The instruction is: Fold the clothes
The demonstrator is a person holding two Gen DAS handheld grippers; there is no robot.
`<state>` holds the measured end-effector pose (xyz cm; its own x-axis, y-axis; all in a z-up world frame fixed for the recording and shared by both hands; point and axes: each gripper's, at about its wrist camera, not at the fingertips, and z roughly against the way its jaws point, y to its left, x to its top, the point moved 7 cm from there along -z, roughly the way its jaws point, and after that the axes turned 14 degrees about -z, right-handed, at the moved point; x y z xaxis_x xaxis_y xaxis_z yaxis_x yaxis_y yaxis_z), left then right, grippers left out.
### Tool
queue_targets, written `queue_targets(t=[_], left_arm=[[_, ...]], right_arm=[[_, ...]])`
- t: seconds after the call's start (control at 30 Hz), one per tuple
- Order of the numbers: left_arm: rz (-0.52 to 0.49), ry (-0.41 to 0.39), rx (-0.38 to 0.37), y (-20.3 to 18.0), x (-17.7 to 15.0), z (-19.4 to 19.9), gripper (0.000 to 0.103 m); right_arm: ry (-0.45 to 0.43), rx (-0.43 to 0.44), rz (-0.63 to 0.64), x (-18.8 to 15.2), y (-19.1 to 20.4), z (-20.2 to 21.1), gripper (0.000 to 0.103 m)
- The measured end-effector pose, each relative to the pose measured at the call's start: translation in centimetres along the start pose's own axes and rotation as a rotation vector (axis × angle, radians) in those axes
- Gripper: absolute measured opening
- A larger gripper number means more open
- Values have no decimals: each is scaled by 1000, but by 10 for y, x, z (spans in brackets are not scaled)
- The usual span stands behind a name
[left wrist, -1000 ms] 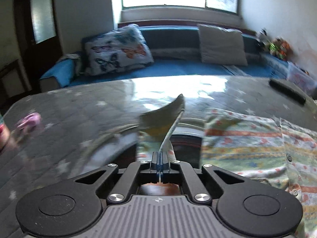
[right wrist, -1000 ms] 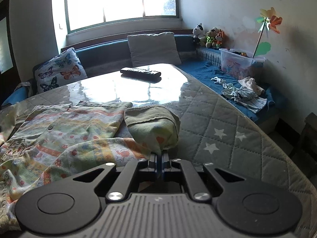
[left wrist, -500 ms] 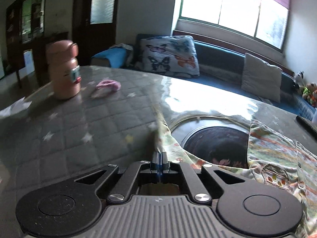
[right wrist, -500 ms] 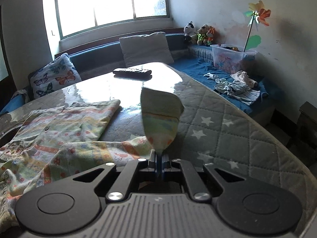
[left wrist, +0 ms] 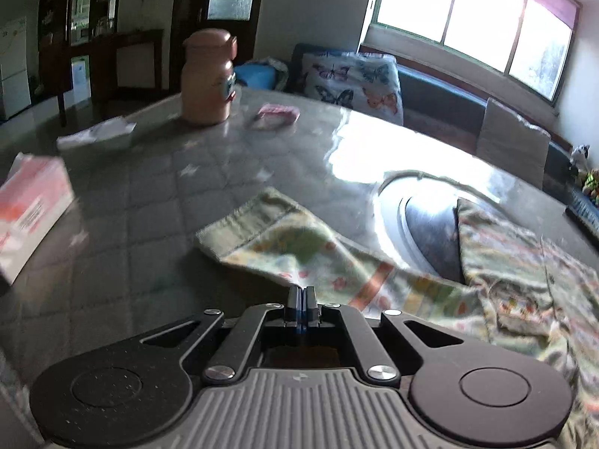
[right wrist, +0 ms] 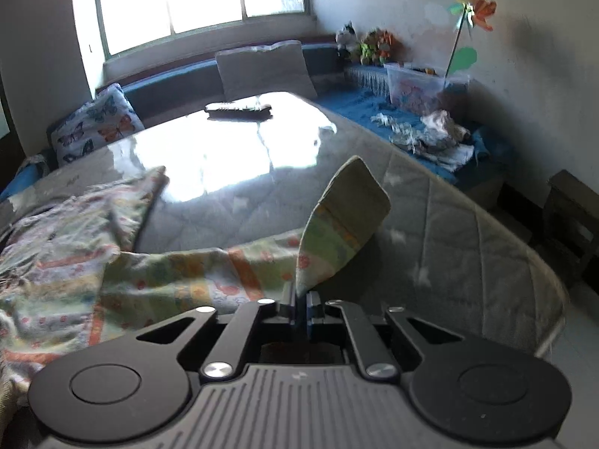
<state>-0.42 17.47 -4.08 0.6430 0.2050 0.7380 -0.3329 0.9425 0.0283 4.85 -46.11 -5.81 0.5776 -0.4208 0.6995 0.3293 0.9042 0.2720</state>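
Observation:
A patterned children's shirt with pastel stripes and small prints lies spread on the quilted grey table. My left gripper is shut on one sleeve, which stretches out flat to the left over the table. My right gripper is shut on the other sleeve; its green cuff stands up and leans right. The shirt body lies to the left in the right wrist view.
A pink bottle, a pink object, papers and a tissue box sit on the table's left. A remote lies at the far side. A round dark inset is beneath the shirt. Bench with cushions beyond.
Both grippers have pulled the sleeves outward. The left swung left, laying its sleeve flat on the table. The right sleeve has been drawn right, its cuff now leaning right.

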Motion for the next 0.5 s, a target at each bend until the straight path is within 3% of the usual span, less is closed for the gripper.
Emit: queue_targets(t=[0.1, 0.2, 0.27, 0.33, 0.47, 0.5], left_arm=[[-8, 25, 14, 10, -8, 4, 3], [-1, 22, 56, 26, -8, 10, 6], [12, 9, 77, 36, -5, 15, 12], [17, -4, 99, 43, -2, 18, 30], [10, -26, 112, 46, 6, 20, 34], [2, -26, 101, 43, 8, 19, 39]], right_arm=[[-4, -29, -8, -2, -7, 5, 19], [-47, -69, -18, 8, -17, 11, 19], [-83, -103, -22, 18, -25, 14, 20], [-113, -125, -17, 25, -28, 17, 21], [-134, -129, 0, 34, -26, 17, 22], [-124, -116, 6, 34, -24, 13, 22]])
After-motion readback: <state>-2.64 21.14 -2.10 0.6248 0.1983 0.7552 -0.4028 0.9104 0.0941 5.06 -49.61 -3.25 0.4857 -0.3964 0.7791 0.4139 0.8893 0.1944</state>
